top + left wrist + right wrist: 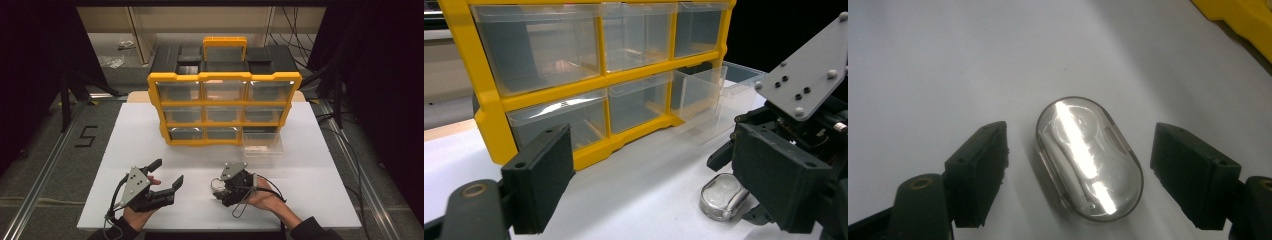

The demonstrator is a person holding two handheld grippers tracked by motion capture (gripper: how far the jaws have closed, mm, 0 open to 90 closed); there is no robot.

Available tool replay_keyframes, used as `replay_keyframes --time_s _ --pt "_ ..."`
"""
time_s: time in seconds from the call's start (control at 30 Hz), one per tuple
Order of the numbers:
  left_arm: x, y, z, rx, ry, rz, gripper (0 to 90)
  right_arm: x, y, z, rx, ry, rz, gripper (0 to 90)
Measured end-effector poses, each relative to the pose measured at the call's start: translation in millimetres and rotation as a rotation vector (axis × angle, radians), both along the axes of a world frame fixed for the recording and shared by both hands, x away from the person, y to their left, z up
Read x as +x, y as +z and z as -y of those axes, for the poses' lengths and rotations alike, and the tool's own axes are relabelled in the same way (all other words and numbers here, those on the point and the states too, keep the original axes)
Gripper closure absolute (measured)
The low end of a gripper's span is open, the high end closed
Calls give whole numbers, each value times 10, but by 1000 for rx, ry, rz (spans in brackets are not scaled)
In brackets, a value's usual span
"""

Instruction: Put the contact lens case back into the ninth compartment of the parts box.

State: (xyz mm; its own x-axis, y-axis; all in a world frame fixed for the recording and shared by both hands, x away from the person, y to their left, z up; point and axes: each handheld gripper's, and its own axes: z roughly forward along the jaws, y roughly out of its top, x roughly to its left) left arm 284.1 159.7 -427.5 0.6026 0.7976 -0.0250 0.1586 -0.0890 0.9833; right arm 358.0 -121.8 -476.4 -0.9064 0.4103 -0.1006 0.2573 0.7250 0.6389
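Straddling one clear case, right gripper wide open, left gripper open, empty

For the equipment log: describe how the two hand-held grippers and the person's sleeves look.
Both the left hand-held gripper and the right hand-held gripper are black, with blocky rectangular jaws. Each carries a grey three-cornered plate with small screws and trails a thin black cable. The sleeves are dark.

High view: above near edge, facing forward-down, far. Left gripper view: low, near, faces cabinet. Right gripper view: close, down on case; left shares case.
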Motion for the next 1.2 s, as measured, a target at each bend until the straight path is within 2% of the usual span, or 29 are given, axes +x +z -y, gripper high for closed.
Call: replay_keyframes --time_s 0.27,0.57,0.73,0.87,1.03,1.2 --pt "-3 5 -3 -1 -4 1 163 41 -43 -45 -24 19 -21 265" --pt "-9 -1 5 2 -8 0 163 81 -36 9 -26 35 -44 392" --pt "-7 1 0 1 -6 -1 163 74 -36 7 -49 58 -43 407" --pt "-7 2 10 3 -8 -2 164 83 -45 0 -44 59 -46 414" --pt "2 2 8 -2 -10 -3 163 76 -42 -2 -44 76 -41 485" --pt "5 -2 6 -2 -11 -7 163 67 -33 -8 -53 76 -44 494"
